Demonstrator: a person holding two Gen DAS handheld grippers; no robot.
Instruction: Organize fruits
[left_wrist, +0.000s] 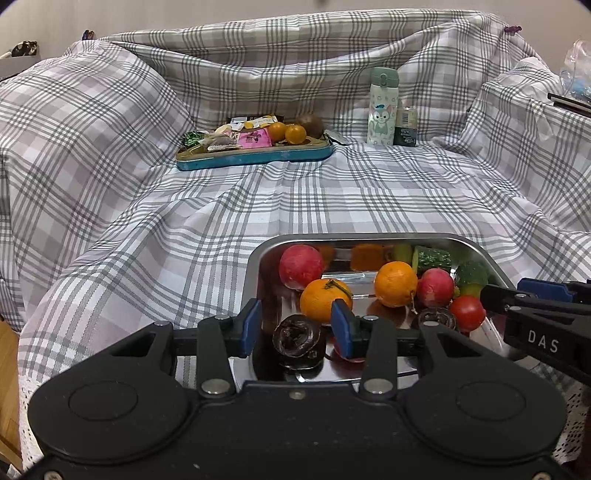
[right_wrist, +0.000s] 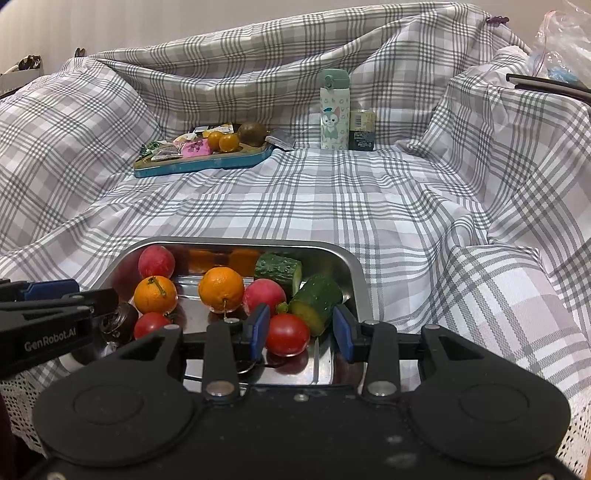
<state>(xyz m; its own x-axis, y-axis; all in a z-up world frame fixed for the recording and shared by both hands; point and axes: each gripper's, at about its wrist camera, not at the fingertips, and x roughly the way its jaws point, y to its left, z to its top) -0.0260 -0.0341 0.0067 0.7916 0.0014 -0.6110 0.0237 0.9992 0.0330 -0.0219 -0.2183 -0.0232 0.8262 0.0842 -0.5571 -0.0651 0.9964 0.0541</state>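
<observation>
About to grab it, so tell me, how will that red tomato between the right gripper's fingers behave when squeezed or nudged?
The tomato looks round and glossy, so it may slip from the pads or roll across the smooth steel tray. Its thin skin probably bruises under a hard squeeze.

A wide stretch of bare checked cloth (right_wrist: 332, 206) lies open across the middle of the tabletop, between the crowded steel tray (right_wrist: 347, 258) at the near edge and the blue tray (right_wrist: 207, 164) toward the far edge. The bottle (right_wrist: 334, 110) and small jar (right_wrist: 362, 129) stand upright beside the blue tray. Raised cloth folds wall both side edges.
</observation>
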